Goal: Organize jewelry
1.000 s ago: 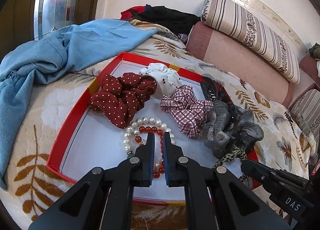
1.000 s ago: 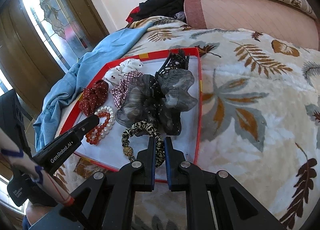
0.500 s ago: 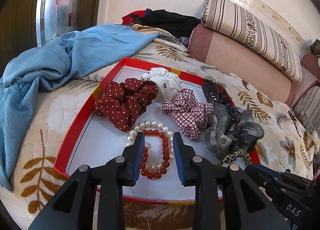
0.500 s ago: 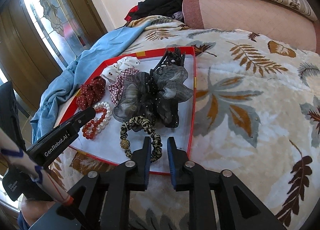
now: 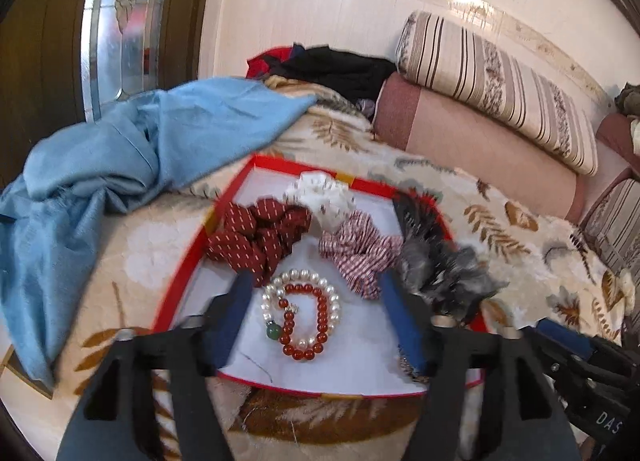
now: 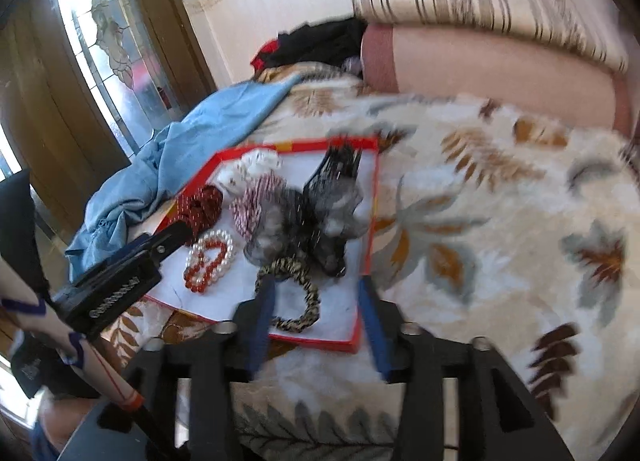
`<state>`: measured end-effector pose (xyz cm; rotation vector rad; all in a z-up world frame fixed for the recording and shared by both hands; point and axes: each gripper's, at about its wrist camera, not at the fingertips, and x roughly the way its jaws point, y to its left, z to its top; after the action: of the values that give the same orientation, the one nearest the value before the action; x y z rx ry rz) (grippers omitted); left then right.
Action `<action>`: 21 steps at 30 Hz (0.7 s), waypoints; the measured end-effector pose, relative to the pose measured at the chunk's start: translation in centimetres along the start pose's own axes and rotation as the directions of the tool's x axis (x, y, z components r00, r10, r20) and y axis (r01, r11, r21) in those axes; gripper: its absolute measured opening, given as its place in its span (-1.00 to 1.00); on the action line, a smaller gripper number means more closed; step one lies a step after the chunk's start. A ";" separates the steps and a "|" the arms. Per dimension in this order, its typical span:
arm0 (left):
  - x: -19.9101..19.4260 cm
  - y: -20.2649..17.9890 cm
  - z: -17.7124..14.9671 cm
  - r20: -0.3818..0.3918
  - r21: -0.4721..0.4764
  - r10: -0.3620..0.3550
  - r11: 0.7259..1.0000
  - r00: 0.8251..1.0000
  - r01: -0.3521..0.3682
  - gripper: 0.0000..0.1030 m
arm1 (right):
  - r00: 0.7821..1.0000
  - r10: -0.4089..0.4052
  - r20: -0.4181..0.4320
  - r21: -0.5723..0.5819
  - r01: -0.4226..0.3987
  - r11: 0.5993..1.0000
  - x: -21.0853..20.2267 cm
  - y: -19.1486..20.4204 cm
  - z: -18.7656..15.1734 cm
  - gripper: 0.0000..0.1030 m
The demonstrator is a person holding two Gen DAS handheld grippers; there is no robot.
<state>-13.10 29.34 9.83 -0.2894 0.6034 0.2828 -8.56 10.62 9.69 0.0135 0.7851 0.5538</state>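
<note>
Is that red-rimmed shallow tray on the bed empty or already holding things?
Holding things: the red-rimmed tray contains fabric scrunchies, a pearl bracelet and a red bead bracelet.

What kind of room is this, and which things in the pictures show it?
Most likely a bedroom or sleeping area in a home. The red tray lies on a soft leaf-patterned blanket, striped bolster pillows lie along the wall, and clothes such as a blue garment are scattered nearby.

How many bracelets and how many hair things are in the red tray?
Bracelets: 2, pearl bracelet and red bead bracelet
Scrunchies: 5, dotted red, white, checked, grey, leopard
Black hair clip: 1
Total: 8
</note>
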 end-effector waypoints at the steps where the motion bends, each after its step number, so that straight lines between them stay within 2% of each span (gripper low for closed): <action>1: -1.1 0.0 0.3 0.020 -0.001 0.000 1.000 1.000 0.000 0.57 | 0.999 -0.032 0.025 -0.027 0.033 0.999 -1.1 0.3 0.2 0.35; 3: -3.3 0.1 0.6 0.054 0.007 0.017 1.000 0.998 -0.017 0.76 | 0.993 -0.094 0.073 -0.078 0.099 0.992 -3.0 1.0 0.4 0.50; 5: -5.0 0.2 0.9 0.060 0.005 0.035 0.999 0.998 -0.035 0.84 | 0.981 -0.148 0.122 -0.133 0.164 0.977 -5.0 1.9 0.5 0.66; 9: -8.2 0.1 0.9 0.077 0.014 0.108 0.994 0.991 -0.109 0.97 | 0.961 -0.219 0.168 -0.210 0.252 0.945 -7.6 3.2 -0.1 0.72; 13: -10.5 0.1 0.2 0.089 0.023 0.173 0.984 0.981 -0.175 0.99 | 0.947 -0.260 0.187 -0.248 0.302 0.920 -9.3 3.5 -1.4 0.76; 17: -11.2 -0.1 -0.6 0.048 0.021 0.273 0.961 0.961 -0.274 0.99 | 0.935 -0.299 0.191 -0.282 0.344 0.895 -10.2 3.7 -2.8 0.78; 19: -11.5 0.0 -1.0 0.053 0.020 0.282 0.959 0.958 -0.284 0.99 | 0.934 -0.303 0.190 -0.295 0.348 0.890 -10.6 3.7 -3.5 0.78; 21: -11.7 0.0 -1.2 0.060 0.013 0.318 0.947 0.946 -0.320 0.99 | 0.932 -0.306 0.193 -0.304 0.354 0.885 -10.9 3.7 -3.9 0.78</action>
<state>-22.93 26.89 15.74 -0.1596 0.5961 0.5947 -19.21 7.81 14.96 -0.3881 0.5311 0.3483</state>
